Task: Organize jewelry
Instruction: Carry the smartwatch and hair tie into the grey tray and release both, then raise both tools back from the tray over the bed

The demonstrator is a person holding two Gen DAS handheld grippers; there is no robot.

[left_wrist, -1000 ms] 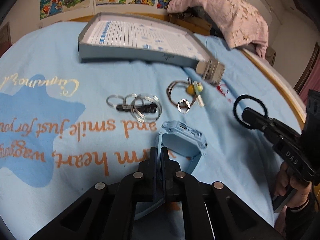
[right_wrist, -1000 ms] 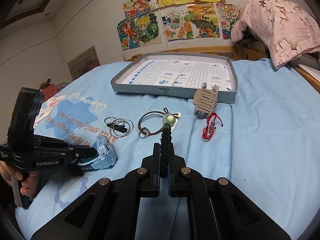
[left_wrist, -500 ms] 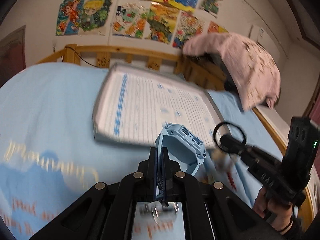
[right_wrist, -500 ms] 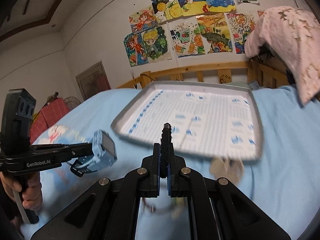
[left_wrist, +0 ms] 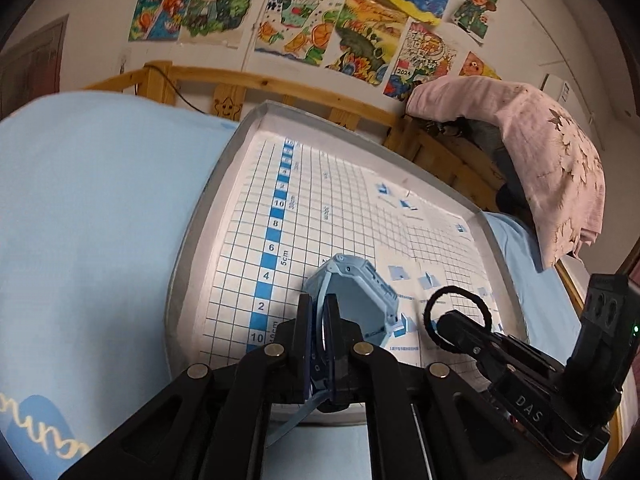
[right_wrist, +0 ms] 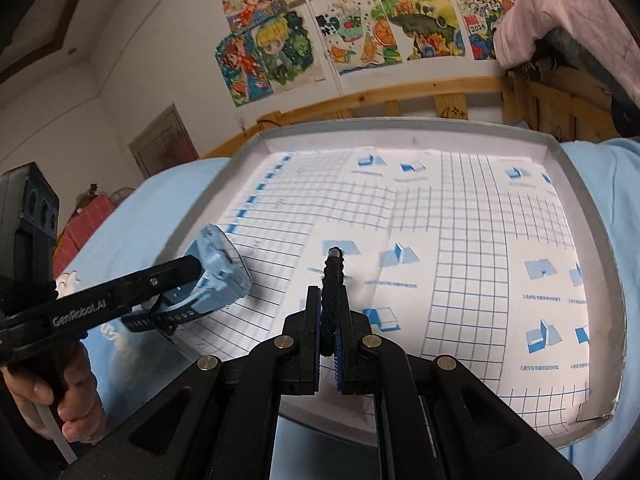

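Grey tray [left_wrist: 192, 240] on blue bed [left_wrist: 92, 220]

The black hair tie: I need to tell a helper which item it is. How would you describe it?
Over the grid-lined tray, two hand-held grippers carry things. The right hand-held gripper pinches the black hair tie, a thin fuzzy loop, unlike the chunky blue watch beside it.

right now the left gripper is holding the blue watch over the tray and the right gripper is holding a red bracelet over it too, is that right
Not quite. The right gripper holds a black hair tie, not a red bracelet; the left wrist view shows its black loop. The rest stands: the left gripper is shut on the blue watch, and both items are over the tray.
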